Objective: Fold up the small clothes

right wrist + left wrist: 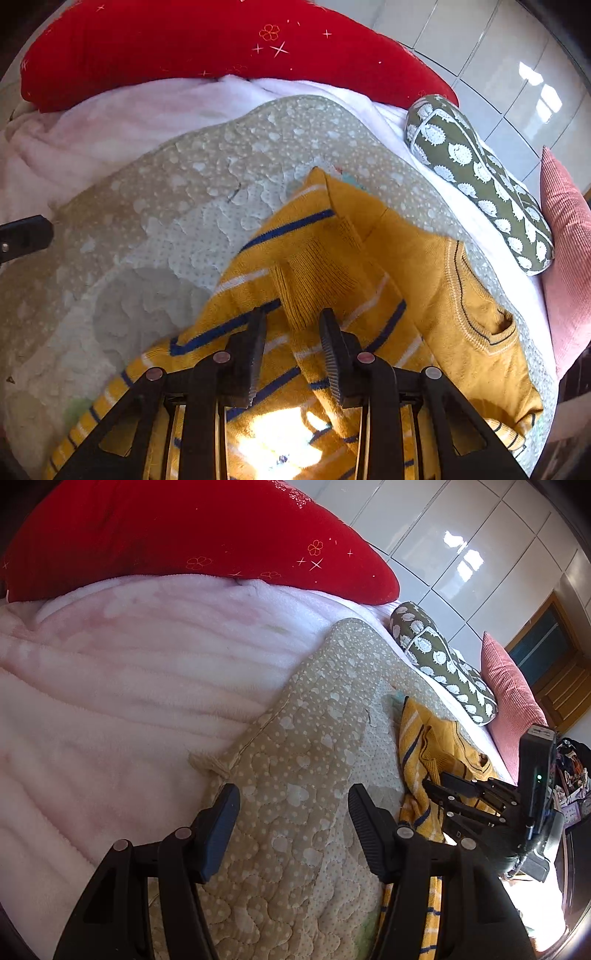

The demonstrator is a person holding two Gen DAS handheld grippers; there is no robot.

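The yellow striped sweater [373,280] lies on the beige quilted mat [207,173], which is spread over a pink fleece blanket [110,672] on a bed; the garment is bunched, with one sleeve [314,280] drawn across the body towards the right wrist camera; the collar [484,325] lies to the right of that sleeve.

The right gripper [293,350] stands with its fingers partly apart, one either side of the sleeve's ribbed end; the pads do not appear to press the knit, so I judge nothing is gripped, though contact at the lower edge cannot be ruled out. The left gripper [291,830] is wide apart and holds nothing; it hovers over bare mat, well to the left of the sweater.

Step in hand, by my judgement: the folding of a sleeve inward, early in the task; the body is not yet squared or flattened.

The next move calls for the right fingers to close on the cuff and lay the sleeve flat across the chest; the left gripper needs to come across to the garment's near edge, to pin or smooth it.

A red cushion [192,535], a green patterned pillow [480,177] and a pink ribbed pillow [511,698] lie beyond, clear of the work.
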